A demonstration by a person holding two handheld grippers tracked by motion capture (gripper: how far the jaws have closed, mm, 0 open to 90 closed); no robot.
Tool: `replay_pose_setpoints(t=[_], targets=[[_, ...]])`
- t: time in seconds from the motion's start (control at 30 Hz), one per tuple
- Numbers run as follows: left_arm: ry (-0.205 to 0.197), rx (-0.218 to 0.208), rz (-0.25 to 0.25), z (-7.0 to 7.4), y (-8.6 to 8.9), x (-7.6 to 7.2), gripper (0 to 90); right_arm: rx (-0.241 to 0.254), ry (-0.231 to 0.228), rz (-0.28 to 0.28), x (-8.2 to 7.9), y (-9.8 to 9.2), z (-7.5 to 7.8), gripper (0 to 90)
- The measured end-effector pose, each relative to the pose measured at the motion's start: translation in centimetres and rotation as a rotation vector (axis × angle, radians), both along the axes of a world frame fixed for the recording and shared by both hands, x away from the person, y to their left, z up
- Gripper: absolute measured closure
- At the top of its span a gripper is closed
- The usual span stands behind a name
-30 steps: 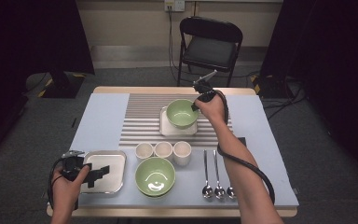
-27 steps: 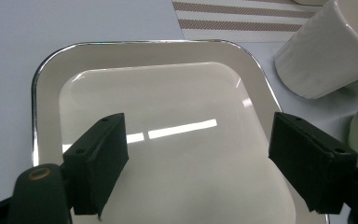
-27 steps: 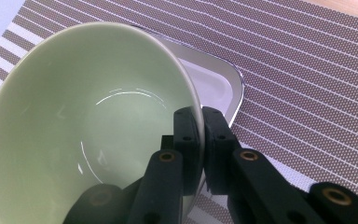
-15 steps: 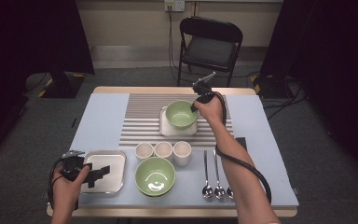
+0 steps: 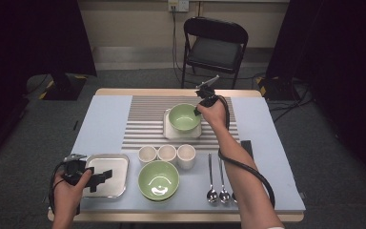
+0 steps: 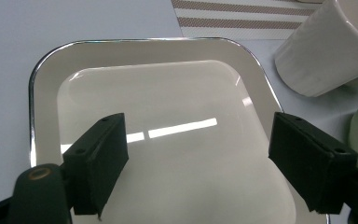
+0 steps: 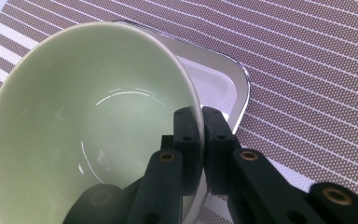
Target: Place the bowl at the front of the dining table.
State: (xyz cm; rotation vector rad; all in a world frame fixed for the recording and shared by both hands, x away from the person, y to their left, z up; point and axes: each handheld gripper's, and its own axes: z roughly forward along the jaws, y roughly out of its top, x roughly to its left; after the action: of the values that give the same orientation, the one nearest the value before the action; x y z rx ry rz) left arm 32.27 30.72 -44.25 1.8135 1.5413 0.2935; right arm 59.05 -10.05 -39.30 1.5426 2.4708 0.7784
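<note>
On the far side of the table (image 5: 100, 119), on the striped mat (image 5: 143, 121), the right tool (image 5: 201, 106) is clamped on the rim of a green bowl (image 5: 184, 117), one jaw inside the wall and one outside. That bowl sits on a square white plate (image 5: 167, 129); from the right gripper view it looks tilted, so I can't tell whether it is fully seated or being lifted. My read: this bowl-and-plate pairing is mid-way, nothing else visibly started. Near the front edge, the left tool (image 5: 100, 177) hangs open and empty over a second square plate (image 5: 119, 164). Beside it a second green bowl (image 5: 158, 180) stands alone on the table, likely next. Count: two green bowls, two square plates, three white cups (image 5: 166, 153) in a row, three spoons (image 5: 211, 194) lying side by side.
</note>
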Motion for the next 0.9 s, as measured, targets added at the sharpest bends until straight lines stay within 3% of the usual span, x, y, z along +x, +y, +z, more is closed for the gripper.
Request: replay_pose_setpoints(t=[0.9], targets=[[0.000, -0.002, 0.002, -0.02, 0.12, -0.06, 19.2, -0.010, -0.003, -0.022, 0.31, 0.63, -0.91, 85.6]])
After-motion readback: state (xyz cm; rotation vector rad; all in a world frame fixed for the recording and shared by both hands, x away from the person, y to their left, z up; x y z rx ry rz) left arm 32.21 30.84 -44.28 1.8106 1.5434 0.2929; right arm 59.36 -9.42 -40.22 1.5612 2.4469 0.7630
